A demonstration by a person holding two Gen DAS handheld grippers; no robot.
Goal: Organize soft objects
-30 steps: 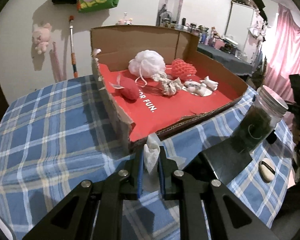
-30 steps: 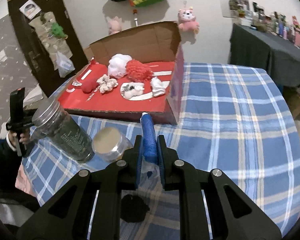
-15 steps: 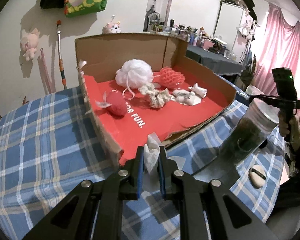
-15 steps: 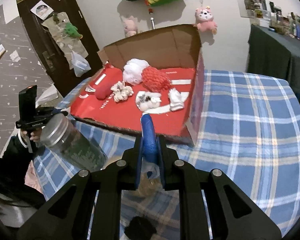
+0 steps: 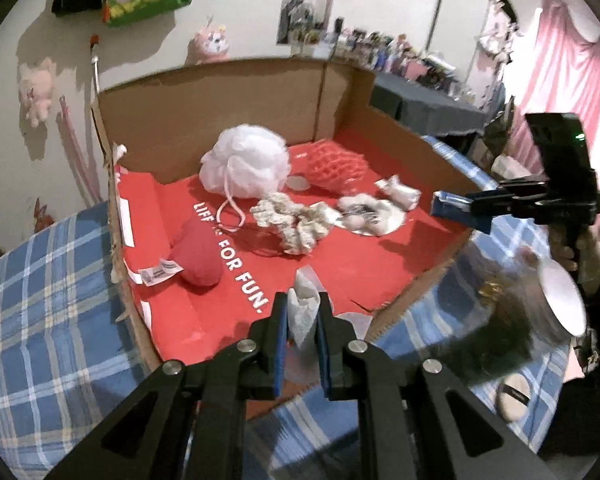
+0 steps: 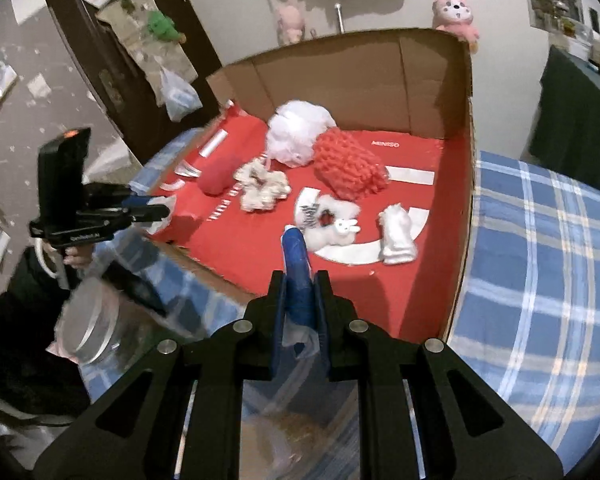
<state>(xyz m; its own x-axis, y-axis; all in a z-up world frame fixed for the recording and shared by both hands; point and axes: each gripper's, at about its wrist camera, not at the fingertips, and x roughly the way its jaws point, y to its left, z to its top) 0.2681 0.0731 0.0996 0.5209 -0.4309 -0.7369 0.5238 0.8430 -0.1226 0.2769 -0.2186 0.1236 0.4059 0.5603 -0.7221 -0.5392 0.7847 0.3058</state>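
Observation:
An open cardboard box [image 5: 228,108] with a red floor holds several soft things: a white bath pouf [image 5: 246,164], a red mesh sponge [image 5: 338,164], a cream scrunchie [image 5: 290,220], a red plush [image 5: 198,258] and small white plush pieces [image 6: 396,236]. My left gripper [image 5: 303,314] is shut on a white crumpled soft piece [image 5: 305,308] over the box's near edge. My right gripper [image 6: 300,292] is shut on a blue-wrapped object with clear plastic [image 6: 298,272], above the box's front edge.
The box stands on a blue plaid tablecloth [image 6: 540,260]. A glass jar with a metal lid [image 5: 556,304] stands right of the box in the left wrist view. A small oval pebble [image 5: 510,396] lies near it. Plush toys hang on the wall behind.
Both grippers have risen and moved forward over the box, each still holding its object. The box now fills more of both views.

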